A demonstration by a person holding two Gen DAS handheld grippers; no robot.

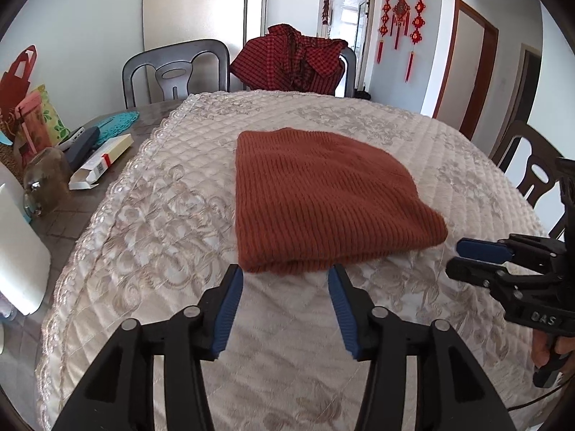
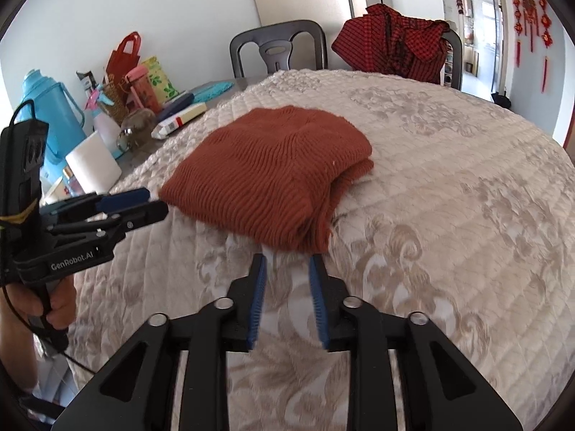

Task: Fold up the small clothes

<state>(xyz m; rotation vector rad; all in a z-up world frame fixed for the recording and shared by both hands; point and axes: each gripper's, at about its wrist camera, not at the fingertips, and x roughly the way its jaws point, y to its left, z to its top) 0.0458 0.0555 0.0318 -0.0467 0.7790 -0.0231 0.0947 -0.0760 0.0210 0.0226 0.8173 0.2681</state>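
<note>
On the bench [image 1: 118, 194], over a cream quilted cover [image 1: 287, 341] that drapes most of its top, lies one rust-brown knitted sweater [image 1: 323, 197], folded into a compact rectangle and sitting flat near the cover's middle. Its stacked layers show along the edge at 3 o'clock in the right wrist view.

Left gripper [image 1: 285, 274]: black frame, blue ribbed pads, jaws apart with nothing between them. Its tips stand just short of the sweater's near edge, at 6 o'clock of the garment; whether they brush the knit cannot be told.

Right gripper [image 2: 287, 264]: same make, jaws apart by a narrower gap, empty. Its tips point at the sweater's near corner, just beside it.

Each gripper appears in the other's view, held by a hand [image 2: 54, 305] on a pistol-style handle; the right one sits at 3 o'clock in the left wrist view, clear of the sweater.

Bare bench surface, 9 o'clock of the cover: a pale carton [image 1: 102, 163], a dark case [image 1: 82, 145], a teal crocheted mat [image 1: 115, 124], a clear glass jar [image 1: 46, 183], a white roll [image 2: 93, 163], a blue thermos jug [image 2: 54, 118], a pink bottle [image 2: 143, 88] and a red gift bag [image 2: 124, 55].

Far side, 12 o'clock: two dark chairs [image 1: 176, 68], one draped with a red checked garment [image 1: 291, 59]. Red knot ornaments [image 1: 402, 21] hang on the wall.
</note>
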